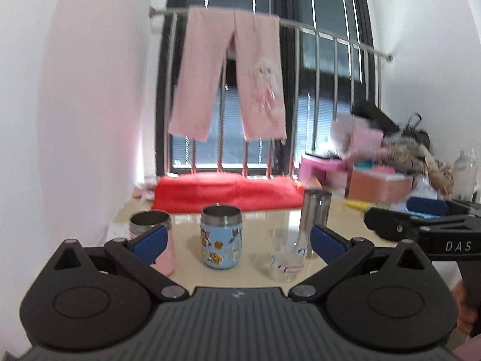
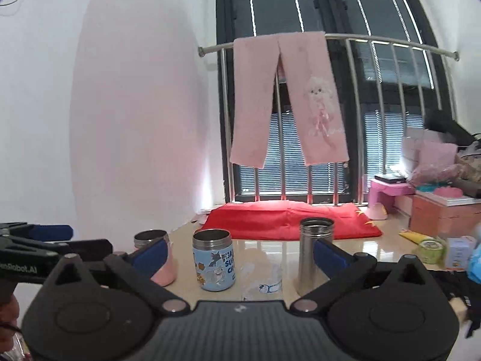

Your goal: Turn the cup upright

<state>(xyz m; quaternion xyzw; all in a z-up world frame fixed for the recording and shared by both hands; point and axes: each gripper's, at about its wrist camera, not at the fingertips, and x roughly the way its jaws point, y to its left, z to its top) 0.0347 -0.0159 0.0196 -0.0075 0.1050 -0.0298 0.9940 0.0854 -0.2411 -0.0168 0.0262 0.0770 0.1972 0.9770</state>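
Both your grippers, left gripper (image 1: pixel 237 239) and right gripper (image 2: pixel 239 254), gape empty; the clear glass cup (image 1: pixel 288 255) at lower center could slip or knock its neighbouring steel tumbler (image 1: pixel 315 219).

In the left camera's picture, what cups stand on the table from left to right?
Pink cup → blue cartoon cup → clear glass → tall steel cup.

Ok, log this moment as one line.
left gripper: open, empty | right gripper: open, empty | pink cup, blue cartoon cup, steel cup: upright | clear glass: orientation unclear
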